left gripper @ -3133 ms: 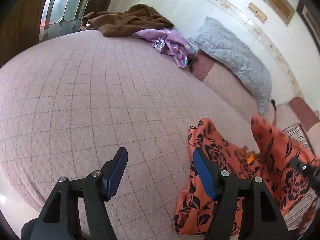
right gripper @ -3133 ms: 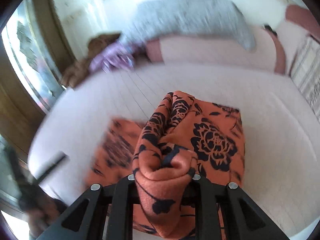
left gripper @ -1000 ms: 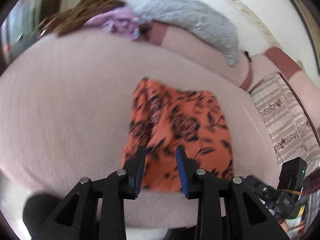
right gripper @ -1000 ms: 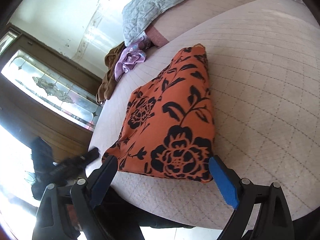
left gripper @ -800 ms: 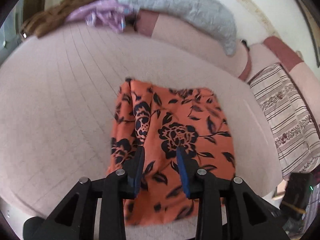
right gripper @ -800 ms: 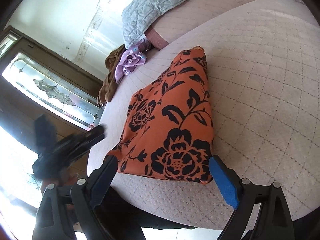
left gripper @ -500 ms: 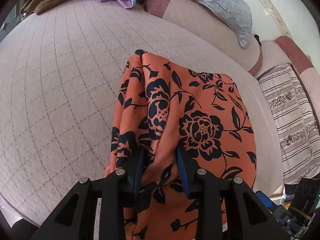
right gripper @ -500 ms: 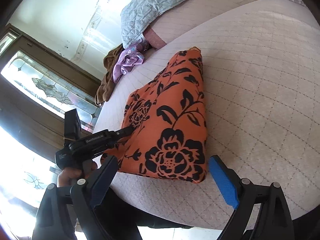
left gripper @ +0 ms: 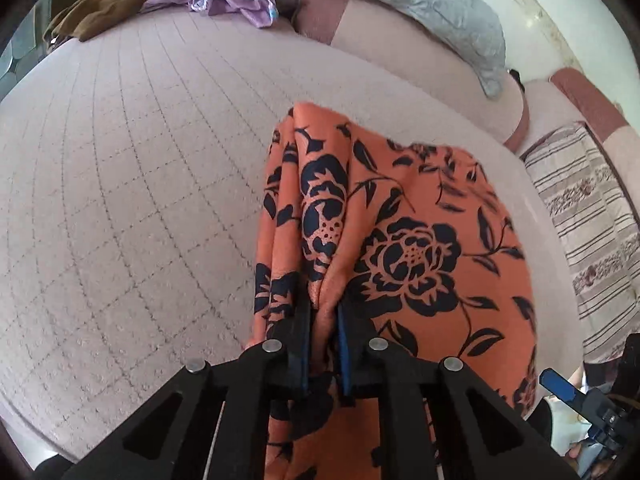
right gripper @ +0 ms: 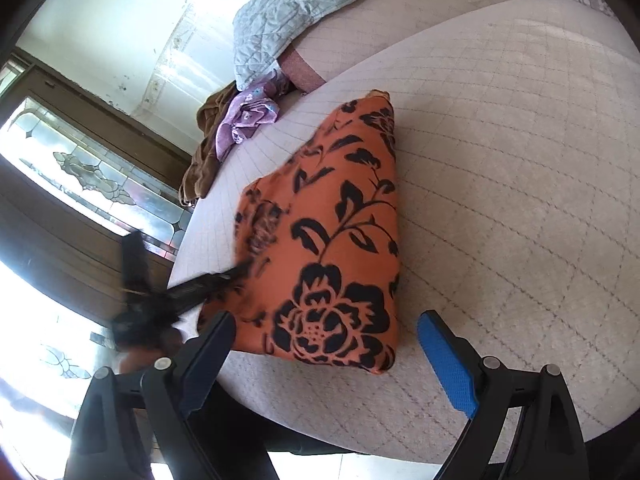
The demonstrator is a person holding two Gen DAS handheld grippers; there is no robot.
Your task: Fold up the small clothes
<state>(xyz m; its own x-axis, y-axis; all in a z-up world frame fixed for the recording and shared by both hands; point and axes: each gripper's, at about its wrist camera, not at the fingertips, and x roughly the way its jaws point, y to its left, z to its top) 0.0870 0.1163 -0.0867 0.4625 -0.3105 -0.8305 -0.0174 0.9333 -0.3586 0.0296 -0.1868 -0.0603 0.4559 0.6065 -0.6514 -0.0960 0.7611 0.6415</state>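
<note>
The folded orange floral cloth (left gripper: 408, 240) lay on the quilted pink bedspread (left gripper: 120, 200) near its front edge. The left gripper (left gripper: 324, 320) had just closed, pinching a raised ridge of cloth. Only the right view showed the right gripper (right gripper: 320, 344) gaping wide, empty.

The left gripper (left gripper: 324, 312) points steeply down, its jaws having just closed, pinching a ridge of orange black-flowered cloth (left gripper: 404, 248) near the bed's front edge. The right gripper (right gripper: 324, 340) hovers beside it, jaws wide apart, holding nothing.
</note>
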